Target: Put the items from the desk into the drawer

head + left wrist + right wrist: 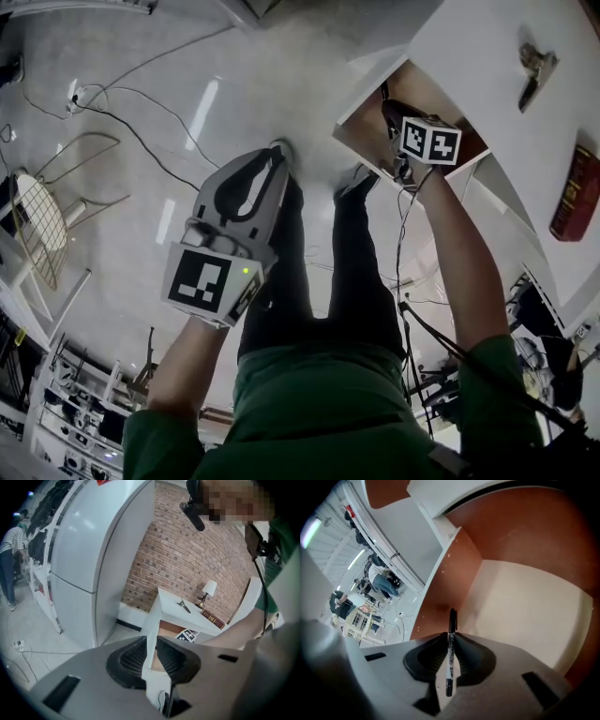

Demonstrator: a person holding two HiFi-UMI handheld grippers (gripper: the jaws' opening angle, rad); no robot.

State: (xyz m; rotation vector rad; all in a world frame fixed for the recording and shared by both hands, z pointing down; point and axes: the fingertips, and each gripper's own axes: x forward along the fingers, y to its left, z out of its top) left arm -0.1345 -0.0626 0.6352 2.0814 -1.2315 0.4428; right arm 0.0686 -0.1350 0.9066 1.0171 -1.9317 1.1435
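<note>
My right gripper (397, 114) reaches into the open drawer (367, 131) under the white desk (487, 42). In the right gripper view that gripper (451, 643) is shut on a black pen (451, 620), which points forward over the drawer's cream bottom (525, 606), close to its brown left wall. My left gripper (277, 156) hangs over the floor, away from the desk; its jaws (153, 649) stand a narrow gap apart with nothing between them. On the desk lie a metal clip (536, 67) and a dark red book (574, 192). A small lamp (209, 589) stands by the book (213, 619).
Cables (131, 127) trail across the pale floor. A wire chair (37, 225) stands at the left, with shelving (66, 403) below it. A tall white cabinet (93, 550) stands left of the desk before a brick wall (187, 555). The person's legs (328, 281) are below the grippers.
</note>
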